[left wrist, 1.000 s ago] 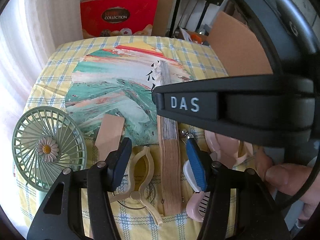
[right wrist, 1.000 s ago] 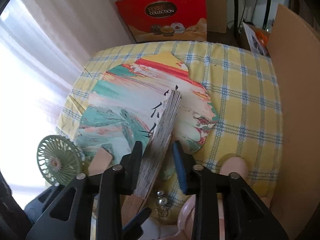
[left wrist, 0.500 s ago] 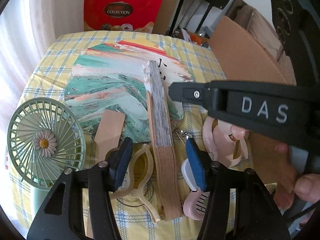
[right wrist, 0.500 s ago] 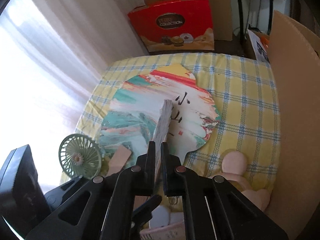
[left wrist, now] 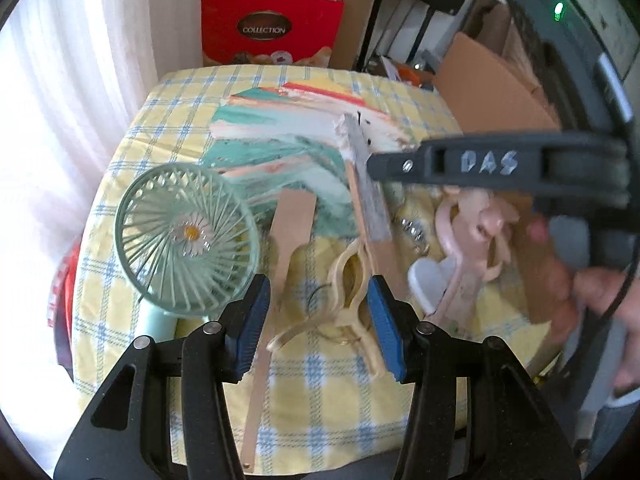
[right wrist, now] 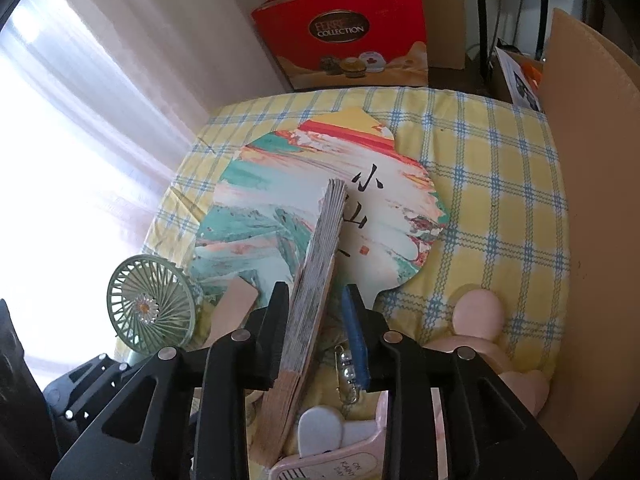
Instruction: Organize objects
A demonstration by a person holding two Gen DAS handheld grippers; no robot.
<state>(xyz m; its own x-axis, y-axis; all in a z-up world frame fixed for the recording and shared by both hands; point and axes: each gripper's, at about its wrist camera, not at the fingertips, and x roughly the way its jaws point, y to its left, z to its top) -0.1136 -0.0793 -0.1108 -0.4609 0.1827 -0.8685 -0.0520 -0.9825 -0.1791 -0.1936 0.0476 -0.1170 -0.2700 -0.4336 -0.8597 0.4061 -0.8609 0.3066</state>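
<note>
Held the right claw [right wrist: 314,300] astride the folded fan [right wrist: 316,264], jaws just eased open to a narrow gap; kept the slats between the pads, the left pad at or very near them, the right pad clear. Gripped nothing there. Found the folded fan slantwise on the table [right wrist: 500,200], its far end across the painted fan [right wrist: 304,200], its wooden butt toward the camera, beside a pearl pin [right wrist: 348,372]. Held the left claw [left wrist: 318,284] partly open and empty above the checked cloth, over a cream clip [left wrist: 352,292] and the painted fan's wooden handle [left wrist: 292,232]; touched neither, as far as could be told. Noted the green fan [left wrist: 184,232] just left of that handle, face up, a daisy at its hub. Noted pink pieces [left wrist: 472,232] right of the folded fan, blurred in the left view. Recorded a red box [right wrist: 352,32] beyond the table's far edge and a cardboard sheet [right wrist: 592,160] along its right side.
</note>
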